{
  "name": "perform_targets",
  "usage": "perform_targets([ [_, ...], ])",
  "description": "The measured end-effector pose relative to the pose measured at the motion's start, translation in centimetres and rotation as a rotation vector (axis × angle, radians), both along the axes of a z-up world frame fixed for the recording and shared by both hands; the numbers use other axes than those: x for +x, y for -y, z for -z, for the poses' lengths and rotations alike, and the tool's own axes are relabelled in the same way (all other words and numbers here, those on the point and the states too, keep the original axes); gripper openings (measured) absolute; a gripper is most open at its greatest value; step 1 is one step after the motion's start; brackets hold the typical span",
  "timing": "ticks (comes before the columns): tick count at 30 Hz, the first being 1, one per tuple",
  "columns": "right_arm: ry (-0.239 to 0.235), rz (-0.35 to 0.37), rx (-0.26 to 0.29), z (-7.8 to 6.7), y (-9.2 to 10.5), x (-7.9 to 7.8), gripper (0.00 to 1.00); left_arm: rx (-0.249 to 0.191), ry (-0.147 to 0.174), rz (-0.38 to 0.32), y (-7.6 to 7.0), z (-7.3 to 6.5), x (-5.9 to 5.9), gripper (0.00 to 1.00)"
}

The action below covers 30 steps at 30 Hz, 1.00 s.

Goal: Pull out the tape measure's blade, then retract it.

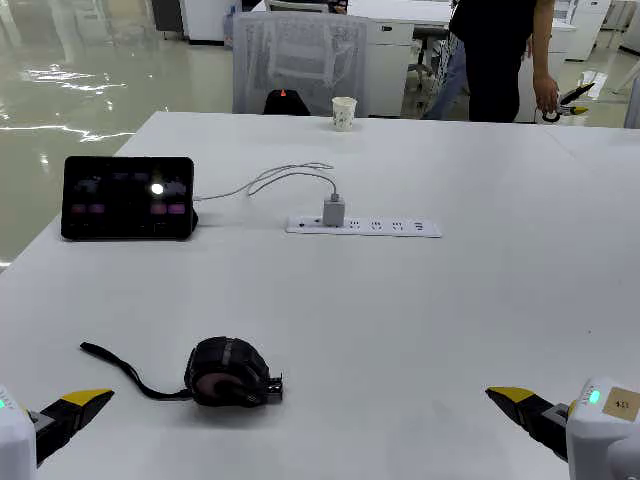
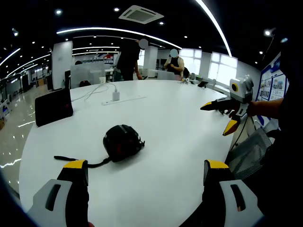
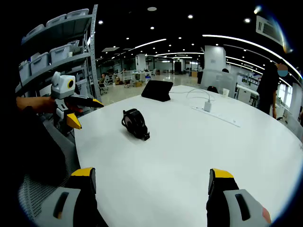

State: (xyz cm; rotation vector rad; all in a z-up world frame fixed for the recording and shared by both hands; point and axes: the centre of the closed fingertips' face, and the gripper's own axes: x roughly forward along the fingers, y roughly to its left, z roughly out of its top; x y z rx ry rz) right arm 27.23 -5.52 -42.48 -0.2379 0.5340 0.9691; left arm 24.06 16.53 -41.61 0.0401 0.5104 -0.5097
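A black tape measure (image 1: 232,372) lies on the white table (image 1: 420,320) near the front edge, blade in, with its black wrist strap (image 1: 115,362) trailing to the left. My left gripper (image 1: 85,410) hovers at the front left, a short way from the strap's end, open and holding nothing. My right gripper (image 1: 515,405) hovers at the front right, well apart from the tape, also open and holding nothing. In the left gripper view the tape measure (image 2: 122,141) sits ahead of the left gripper (image 2: 146,165), with the right gripper (image 2: 214,120) off to the right. In the right gripper view the right gripper (image 3: 151,173) faces the tape measure (image 3: 135,124) and the left gripper (image 3: 90,116).
A dark tablet (image 1: 128,196) stands at the left. A white power strip (image 1: 365,226) with a charger (image 1: 333,211) and cable lies mid-table. A paper cup (image 1: 344,113) sits at the far edge by a chair (image 1: 298,60). A person (image 1: 495,60) stands behind.
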Motion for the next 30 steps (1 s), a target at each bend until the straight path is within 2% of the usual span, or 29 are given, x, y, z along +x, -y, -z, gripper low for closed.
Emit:
perform_targets([
  [30, 0.004, -0.019, -0.026, 0.4, -0.01, 0.07, 0.99, 0.022, -0.007, 0.013, -0.05, 0.12, 0.07, 0.99],
])
